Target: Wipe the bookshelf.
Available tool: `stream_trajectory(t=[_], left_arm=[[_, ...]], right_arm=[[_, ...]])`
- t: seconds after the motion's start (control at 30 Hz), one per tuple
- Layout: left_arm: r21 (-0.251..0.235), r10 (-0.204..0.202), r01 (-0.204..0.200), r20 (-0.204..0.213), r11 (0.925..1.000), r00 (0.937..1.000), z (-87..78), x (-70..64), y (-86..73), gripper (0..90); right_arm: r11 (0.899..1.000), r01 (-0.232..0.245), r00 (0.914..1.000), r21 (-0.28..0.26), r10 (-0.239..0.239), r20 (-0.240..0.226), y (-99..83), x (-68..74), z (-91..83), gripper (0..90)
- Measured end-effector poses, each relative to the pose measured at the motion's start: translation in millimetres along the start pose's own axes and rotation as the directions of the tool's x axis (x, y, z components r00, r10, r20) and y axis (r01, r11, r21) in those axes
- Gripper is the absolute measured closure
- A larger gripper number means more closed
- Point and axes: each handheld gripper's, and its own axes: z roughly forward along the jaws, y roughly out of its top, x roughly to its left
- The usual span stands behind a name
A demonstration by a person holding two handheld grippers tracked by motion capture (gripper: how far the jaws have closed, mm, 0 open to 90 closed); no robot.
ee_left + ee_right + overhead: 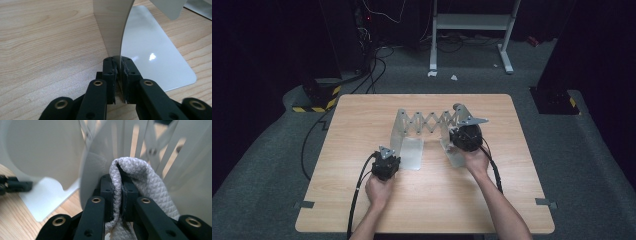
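Note:
A silver extending rack (429,122) with a scissor lattice stands on the middle of the wooden table (362,210). My left gripper (388,151) is at the rack's left end. In the left gripper view it (120,67) is shut on the lower edge of the upright end plate (112,22), above the flat foot plate (152,55). My right gripper (459,129) is at the rack's right end. It (119,187) is shut on a folded grey-white cloth (142,180), which is pressed against the right end plate (97,162) in front of the lattice.
On the floor behind the table are a white metal stand (472,22), loose black cables (372,75) and a base with yellow-black stripes (319,97). Grey tape marks (304,204) sit at the table's side edges. Each gripper's cable trails toward the near edge.

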Motion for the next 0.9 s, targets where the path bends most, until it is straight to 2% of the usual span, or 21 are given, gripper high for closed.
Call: stream_trajectory(t=[0.1, 0.23, 0.37, 0.63, 0.8, 0.9], left_arm=[[0.0, -0.001, 0.001, 0.0, 1.0, 1.0, 0.0, 0.0, 0.0, 82.1], [0.0, -0.001, 0.001, 0.001, 1.0, 1.0, 0.0, 0.1, 0.0, 82.1], [0.0, -0.002, 0.002, 0.002, 1.0, 1.0, 0.0, 0.1, 0.0, 82.2], [-0.001, -0.002, 0.002, 0.001, 1.0, 1.0, 0.0, 0.0, -0.1, 82.1], [-0.001, -0.003, 0.003, 0.002, 1.0, 1.0, 0.1, 0.1, 0.0, 82.0], [-0.001, -0.004, 0.004, 0.003, 1.0, 1.0, 0.1, 0.1, -0.1, 82.1]], right_arm=[[0.999, 0.019, 0.9998, -0.046, -0.019, 0.0, 18.5, 2.5, -14.3, 83.2], [0.996, 0.039, 0.9992, -0.075, -0.038, 0.006, 32.4, 5.8, -24.2, 83.2], [0.995, 0.052, 0.9987, -0.091, -0.051, 0.009, 36.8, 10.2, -29.2, 83.2], [0.995, 0.038, 0.9992, -0.097, -0.039, -0.003, 16.9, 12.0, -31.8, 83.2], [0.998, 0.027, 0.9996, -0.053, -0.028, -0.008, -5.0, 10.0, -25.6, 83.2], [1.0, 0.009, 0.9999, -0.007, -0.009, -0.011, -16.4, 6.3, -12.0, 83.2]])
